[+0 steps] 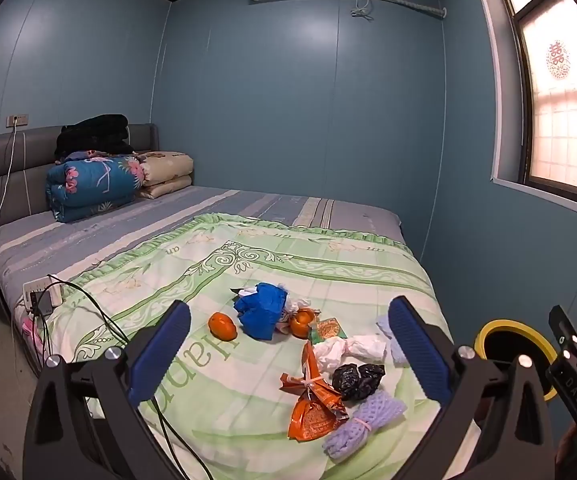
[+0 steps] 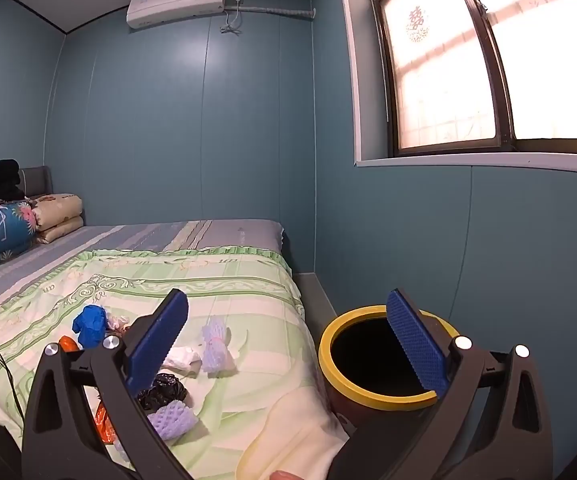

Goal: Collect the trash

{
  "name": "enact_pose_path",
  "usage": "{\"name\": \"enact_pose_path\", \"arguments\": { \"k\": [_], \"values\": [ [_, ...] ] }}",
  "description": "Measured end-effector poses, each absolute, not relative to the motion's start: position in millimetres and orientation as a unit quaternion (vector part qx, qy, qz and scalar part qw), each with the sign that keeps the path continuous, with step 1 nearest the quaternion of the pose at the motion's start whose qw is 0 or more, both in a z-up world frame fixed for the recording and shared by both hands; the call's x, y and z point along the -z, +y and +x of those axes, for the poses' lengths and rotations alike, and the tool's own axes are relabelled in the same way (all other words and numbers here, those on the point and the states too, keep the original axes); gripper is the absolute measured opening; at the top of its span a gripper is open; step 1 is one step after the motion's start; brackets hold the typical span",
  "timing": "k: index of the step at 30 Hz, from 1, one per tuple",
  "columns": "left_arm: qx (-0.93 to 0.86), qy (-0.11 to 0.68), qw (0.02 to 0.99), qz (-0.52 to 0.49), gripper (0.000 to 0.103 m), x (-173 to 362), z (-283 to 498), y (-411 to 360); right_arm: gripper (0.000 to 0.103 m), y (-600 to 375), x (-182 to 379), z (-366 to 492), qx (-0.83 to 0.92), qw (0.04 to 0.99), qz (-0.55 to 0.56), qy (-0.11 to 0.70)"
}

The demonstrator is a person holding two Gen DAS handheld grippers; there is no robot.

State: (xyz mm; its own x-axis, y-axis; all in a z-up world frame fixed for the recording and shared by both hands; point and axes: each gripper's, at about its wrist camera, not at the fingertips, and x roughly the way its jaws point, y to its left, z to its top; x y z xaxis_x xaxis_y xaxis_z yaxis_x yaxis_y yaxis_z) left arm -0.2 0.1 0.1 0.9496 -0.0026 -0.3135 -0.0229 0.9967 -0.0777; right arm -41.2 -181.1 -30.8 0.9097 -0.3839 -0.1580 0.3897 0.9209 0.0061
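Note:
Trash lies on the green quilt point(image 1: 216, 280): an orange wrapper point(image 1: 312, 408), a black crumpled bag point(image 1: 358, 380), white crumpled paper point(image 1: 348, 350), a purple foam net point(image 1: 362, 420), a blue bag point(image 1: 262, 314). My left gripper point(image 1: 288, 356) is open and empty above them. My right gripper point(image 2: 288, 344) is open and empty, between the bed and the yellow-rimmed bin point(image 2: 328, 356). A second purple foam net point(image 2: 216, 346), the black bag point(image 2: 164, 390) and the blue bag point(image 2: 90, 324) show in the right wrist view. The bin also shows in the left wrist view point(image 1: 484, 334).
Two oranges point(image 1: 222, 326) point(image 1: 301, 322) and a small green packet point(image 1: 328, 328) lie by the blue bag. A power strip with cables point(image 1: 42, 294) sits at the bed's left edge. Folded quilts point(image 1: 92, 188) are at the headboard. Wall and window are on the right.

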Motion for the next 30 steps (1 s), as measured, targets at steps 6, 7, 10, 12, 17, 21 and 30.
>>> {"name": "enact_pose_path", "arguments": {
  "k": [6, 7, 10, 12, 17, 21, 30],
  "values": [
    [-0.004, 0.167, 0.985, -0.048, 0.096, 0, 1, 1, 0.095, -183, 31, -41, 0.198, 0.977, 0.019, 0.077],
    [-0.004, 0.166, 0.985, -0.048, 0.096, 0, 1, 1, 0.095, -184, 31, -40, 0.198, 0.977, 0.019, 0.077],
    [-0.004, 0.166, 0.985, -0.047, 0.096, 3, -1, 3, 0.095, -182, 35, -39, 0.198, 0.977, 0.02, 0.078],
    [-0.005, 0.166, 0.985, -0.048, 0.096, 6, -2, 4, 0.095, -182, 35, -39, 0.197, 0.977, 0.02, 0.078],
    [-0.005, 0.168, 0.984, -0.05, 0.096, 14, 4, 7, 0.095, -183, 34, -39, 0.197, 0.977, 0.02, 0.08],
    [-0.005, 0.17, 0.984, -0.049, 0.096, 10, 2, 4, 0.095, -183, 37, -35, 0.197, 0.977, 0.021, 0.082],
    [-0.004, 0.172, 0.984, -0.053, 0.096, 9, 0, 5, 0.095, -183, 38, -34, 0.197, 0.977, 0.021, 0.084]
  ]
}}
